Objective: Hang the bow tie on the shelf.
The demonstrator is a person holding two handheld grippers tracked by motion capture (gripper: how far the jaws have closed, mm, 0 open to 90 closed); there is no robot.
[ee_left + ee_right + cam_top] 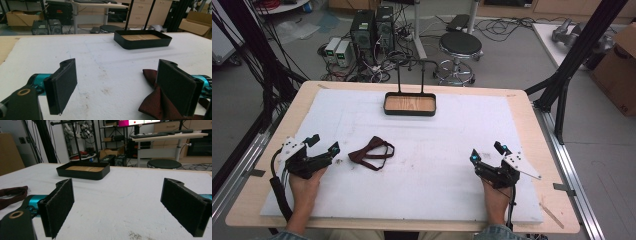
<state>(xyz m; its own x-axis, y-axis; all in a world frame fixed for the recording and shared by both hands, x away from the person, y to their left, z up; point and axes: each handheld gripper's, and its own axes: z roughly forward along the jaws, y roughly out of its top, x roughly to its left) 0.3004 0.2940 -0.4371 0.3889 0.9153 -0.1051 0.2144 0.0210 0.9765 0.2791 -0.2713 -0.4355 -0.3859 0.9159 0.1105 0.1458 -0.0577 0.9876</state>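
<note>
**Bow tie still on the mat, nothing gripped yet**

On the white mat (427,165), a dark red bow tie (372,152) lies flat with its strap looped beside it, just to the right of the left gripper (324,145). That gripper rests low on the mat with its jaws spread wide and nothing between them; in the left gripper view the bow tie (152,105) sits partly behind the right-hand jaw, near it but not clamped. The right gripper (487,152) rests well apart on the other side of the mat, jaws likewise wide open and empty. A black tray with a wooden floor (409,112) stands at the far edge, holding nothing.

Judged from this, the work has barely begun: the bow tie is untouched and lying loose. If the tray is its destination, grasping, lifting and carrying all remain to be done.
</note>
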